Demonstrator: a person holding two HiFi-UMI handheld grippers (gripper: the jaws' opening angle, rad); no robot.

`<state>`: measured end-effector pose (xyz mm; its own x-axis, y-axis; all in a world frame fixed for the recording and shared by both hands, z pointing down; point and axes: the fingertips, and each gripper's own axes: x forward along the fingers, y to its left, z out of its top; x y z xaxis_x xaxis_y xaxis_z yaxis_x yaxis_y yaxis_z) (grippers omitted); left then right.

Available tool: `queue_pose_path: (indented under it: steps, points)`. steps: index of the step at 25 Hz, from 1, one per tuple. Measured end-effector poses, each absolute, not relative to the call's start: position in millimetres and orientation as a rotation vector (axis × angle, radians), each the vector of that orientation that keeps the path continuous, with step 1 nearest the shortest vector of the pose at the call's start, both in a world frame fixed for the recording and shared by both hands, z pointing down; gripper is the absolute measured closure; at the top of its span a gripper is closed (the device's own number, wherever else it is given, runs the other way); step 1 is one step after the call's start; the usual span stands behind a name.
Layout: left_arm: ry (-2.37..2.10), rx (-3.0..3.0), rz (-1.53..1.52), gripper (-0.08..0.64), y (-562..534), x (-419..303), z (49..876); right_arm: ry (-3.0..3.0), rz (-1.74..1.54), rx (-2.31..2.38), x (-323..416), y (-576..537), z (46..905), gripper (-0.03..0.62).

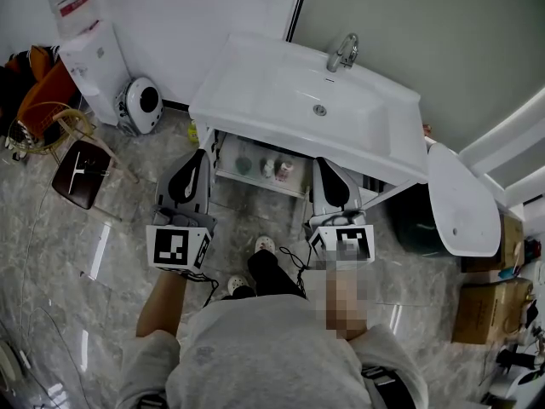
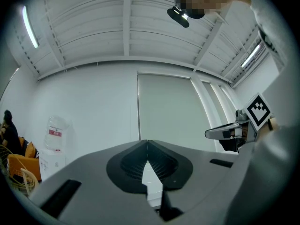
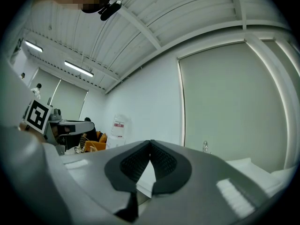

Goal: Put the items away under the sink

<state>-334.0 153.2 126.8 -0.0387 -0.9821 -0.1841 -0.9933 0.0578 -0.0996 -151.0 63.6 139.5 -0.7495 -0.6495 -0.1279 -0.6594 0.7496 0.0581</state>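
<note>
Spreading across most of the head view, the grey marble-patterned tile floor [image 1: 102, 254] gives open room to the left of the person and behind them. The right side is tighter, hemmed in by a white oval panel [image 1: 462, 203] and brown cardboard boxes [image 1: 485, 313]. The white rectangular ceramic sink [image 1: 255, 92] stands against the pale wall with its front edge overhanging just ahead of both grippers. A chrome tap [image 1: 342, 54] sits at its back rim. Left of the sink, a white water dispenser with a clear bottle on top [image 1: 94, 66] stands by the wall, and a dark brown square stool [image 1: 81, 173] sits well clear on the floor. The left gripper [image 1: 201, 153], dark grey with a marker cube at its rear, points at the left front corner of the sink. Its jaws are clenched tip to tip with nothing between them. The right gripper [image 1: 324, 164] points beneath the sink's front edge, right of centre. Its jaws are likewise pressed together and empty. Between the two grippers a white shelf under the sink [image 1: 223, 162] carries three small items in a row. They are a pale green round one [image 1: 243, 165], a white one [image 1: 267, 168] and a pinkish one [image 1: 283, 170], close together and too small to make out further.
</note>
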Motion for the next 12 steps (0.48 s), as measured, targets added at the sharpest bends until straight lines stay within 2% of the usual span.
queue_pose_path:
  steps: [12]
  points:
    - [2.105, -2.043, 0.075, 0.552, 159.4, -327.2, 127.0, 2.832, 0.150, -1.083, -145.5, 73.5, 137.9, 0.581]
